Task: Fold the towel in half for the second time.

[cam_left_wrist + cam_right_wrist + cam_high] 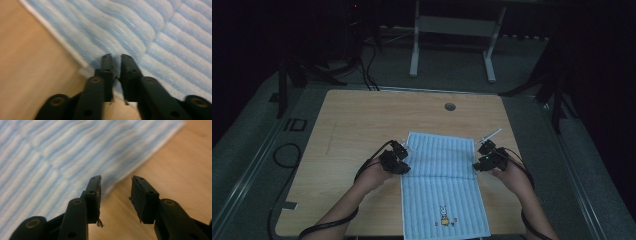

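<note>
two grippers (401, 156) (482, 155) low at towel (439, 170) edges

A light wooden rectangular tabletop (362, 125) has a flat, pale blue striped towel (439, 165) spread across its near middle; the towel lies low and blocks no passage. The black left gripper (404, 156) sits at the towel's left edge and the black right gripper (480, 156) at its right edge, leaving the cloth between them free. Bare wood lies open to the far side, left and right. A small round grey grommet hole (450, 106) sits flush near the far edge.
</note>
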Tool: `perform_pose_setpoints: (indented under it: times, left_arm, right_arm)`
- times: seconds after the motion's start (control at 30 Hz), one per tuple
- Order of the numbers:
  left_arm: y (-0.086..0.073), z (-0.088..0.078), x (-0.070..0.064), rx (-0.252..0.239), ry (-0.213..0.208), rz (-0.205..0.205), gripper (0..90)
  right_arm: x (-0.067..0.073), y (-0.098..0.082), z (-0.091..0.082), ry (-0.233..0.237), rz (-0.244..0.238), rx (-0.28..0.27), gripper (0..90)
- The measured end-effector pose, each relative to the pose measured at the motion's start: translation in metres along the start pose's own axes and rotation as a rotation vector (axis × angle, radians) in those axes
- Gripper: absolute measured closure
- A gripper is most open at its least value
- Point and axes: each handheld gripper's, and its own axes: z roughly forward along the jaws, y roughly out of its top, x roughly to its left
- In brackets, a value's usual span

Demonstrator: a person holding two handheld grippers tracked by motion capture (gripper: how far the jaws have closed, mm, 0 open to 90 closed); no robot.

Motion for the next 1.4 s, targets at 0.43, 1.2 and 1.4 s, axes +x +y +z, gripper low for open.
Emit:
perform_pose_setpoints:
  times: [0.43, 1.2, 1.4]
  left_arm:
    - [0.051, 0.008, 0.05, 0.014, 0.134, -0.065, 51.4]
    - [0.082, 0.067, 0.088, 0.0, 0.123, -0.166, 51.2]
    - [0.086, 0.067, 0.08, -0.009, 0.083, -0.132, 80.7]
  right_arm:
    - [-0.048, 0.049, 0.015, -0.031, 0.068, 0.042, 58.9]
    - [-0.069, 0.079, 0.074, -0.023, 0.097, 0.151, 58.2]
    - [-0.063, 0.082, 0.074, 0.0, 0.077, 0.149, 80.6]
